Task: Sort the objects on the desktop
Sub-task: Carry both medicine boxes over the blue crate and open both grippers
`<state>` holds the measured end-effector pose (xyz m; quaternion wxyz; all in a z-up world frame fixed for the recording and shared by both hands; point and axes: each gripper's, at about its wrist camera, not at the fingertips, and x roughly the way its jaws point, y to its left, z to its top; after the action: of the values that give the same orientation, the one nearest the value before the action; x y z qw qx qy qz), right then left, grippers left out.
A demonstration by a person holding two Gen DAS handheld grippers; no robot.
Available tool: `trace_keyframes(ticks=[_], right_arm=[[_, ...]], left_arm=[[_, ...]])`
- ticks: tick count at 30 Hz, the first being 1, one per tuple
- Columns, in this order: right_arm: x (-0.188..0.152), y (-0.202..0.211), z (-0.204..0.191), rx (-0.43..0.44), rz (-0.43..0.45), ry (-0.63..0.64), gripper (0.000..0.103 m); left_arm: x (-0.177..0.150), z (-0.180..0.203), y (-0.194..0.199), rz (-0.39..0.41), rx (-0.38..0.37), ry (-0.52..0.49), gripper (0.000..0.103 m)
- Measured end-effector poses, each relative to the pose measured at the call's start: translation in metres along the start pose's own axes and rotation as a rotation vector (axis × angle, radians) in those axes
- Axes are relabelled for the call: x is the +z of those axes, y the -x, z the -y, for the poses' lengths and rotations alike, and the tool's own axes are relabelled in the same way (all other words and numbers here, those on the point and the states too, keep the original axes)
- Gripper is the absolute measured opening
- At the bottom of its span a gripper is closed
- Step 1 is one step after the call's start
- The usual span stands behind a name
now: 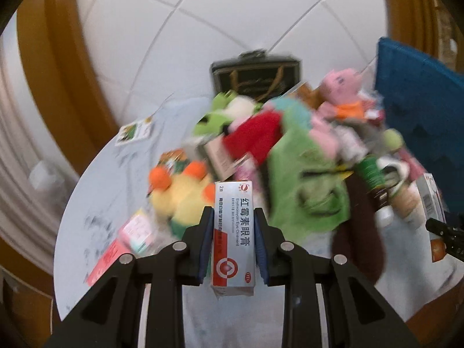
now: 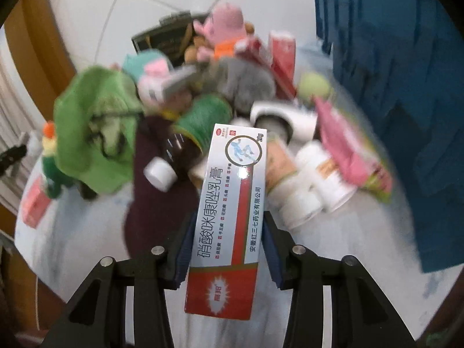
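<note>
**Both grippers held a medicine carton above the cluttered desk**

I had the left gripper (image 1: 233,223) angled down toward the desk (image 1: 95,203), its jaws closed on a narrow eye-ointment box (image 1: 233,232) at the lower centre of the left wrist view. The box stood nearly upright between the blue pads (image 1: 206,246), silver-grey with a red band and a round red emblem near its lower end, and its top reached past the fingertips.

The right gripper (image 2: 229,226) pointed the same way, jaws clamped on a cream box (image 2: 232,203) in the lower centre of the right wrist view. This carton was longer and wider, white with a red lower panel and a red stripe, and it leaned with its top to the right, reaching well beyond the pads.

Both views were blurred. Behind the boxes, across the middle of each frame, lay the heap: a green cloth (image 2: 95,133), a pink pig plush (image 2: 223,26), a yellow-and-orange plush (image 1: 179,194), a dark brown cloth (image 2: 156,203) and white bottles (image 2: 313,191). A blue crate (image 2: 406,87) filled the right side of the right wrist view.
</note>
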<state>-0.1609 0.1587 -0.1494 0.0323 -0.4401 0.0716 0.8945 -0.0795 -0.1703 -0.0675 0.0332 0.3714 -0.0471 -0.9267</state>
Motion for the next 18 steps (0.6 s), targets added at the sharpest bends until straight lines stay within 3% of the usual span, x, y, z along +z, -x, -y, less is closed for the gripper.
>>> trace_keyframes(ticks=[3, 8, 12, 18], right_arm=[[0.023, 0.033, -0.012, -0.019, 0.054, 0.041, 0.043], [0.069, 0.131, 0.007, -0.087, 0.193, 0.088, 0.043], [0.09, 0.191, 0.037, -0.151, 0.286, 0.119, 0.043], [0.108, 0.229, 0.111, -0.22, 0.371, 0.107, 0.043]], left_arm=[[0.025, 0.026, 0.015, 0.048, -0.041, 0.002, 0.026], [0.071, 0.089, 0.052, 0.141, -0.172, 0.001, 0.026], [0.102, 0.151, 0.08, 0.217, -0.265, -0.03, 0.026], [0.126, 0.265, 0.102, 0.321, -0.39, -0.099, 0.026]])
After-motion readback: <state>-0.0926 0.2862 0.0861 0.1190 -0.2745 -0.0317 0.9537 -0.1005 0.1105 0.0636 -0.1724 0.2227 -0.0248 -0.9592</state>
